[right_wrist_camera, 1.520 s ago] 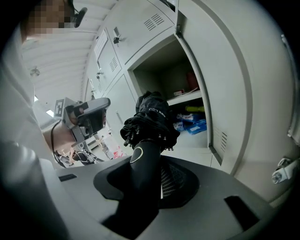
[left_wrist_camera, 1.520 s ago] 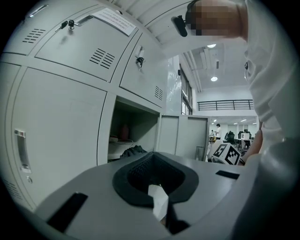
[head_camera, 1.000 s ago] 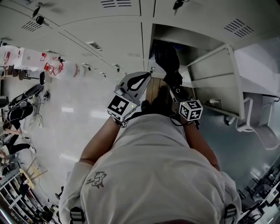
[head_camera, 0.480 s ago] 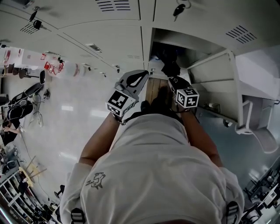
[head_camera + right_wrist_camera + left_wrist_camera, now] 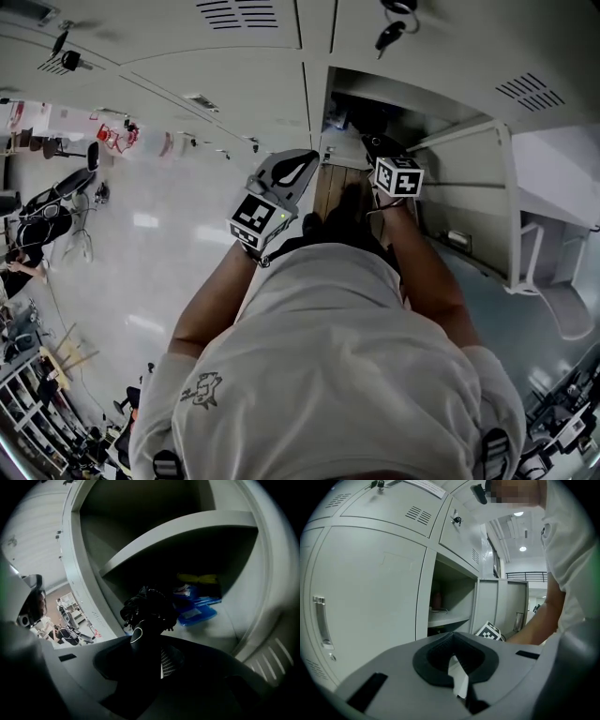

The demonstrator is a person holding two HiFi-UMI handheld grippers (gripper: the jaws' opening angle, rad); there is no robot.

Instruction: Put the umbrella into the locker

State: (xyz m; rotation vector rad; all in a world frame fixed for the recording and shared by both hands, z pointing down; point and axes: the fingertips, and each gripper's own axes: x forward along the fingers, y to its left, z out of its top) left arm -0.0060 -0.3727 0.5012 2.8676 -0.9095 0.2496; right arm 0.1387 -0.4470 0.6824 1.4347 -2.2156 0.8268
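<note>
The black folded umbrella sticks out from between the jaws of my right gripper, which is shut on its lower part. Its bunched end reaches into the open locker, under the inner shelf. In the head view the right gripper is at the locker's dark opening, and the umbrella is lost in the shadow there. My left gripper hangs to the left of the opening, in front of the shut locker doors, jaws shut with nothing between them. In its own view the left gripper faces the open locker.
The locker's door stands open to the right. Blue packets and a yellow thing lie at the back of the lower space. Keys hang from the locker above. Shut doors fill the left side.
My right gripper has moved up the picture with the umbrella, from in front of the locker into its opening. The left gripper has hardly shifted.
</note>
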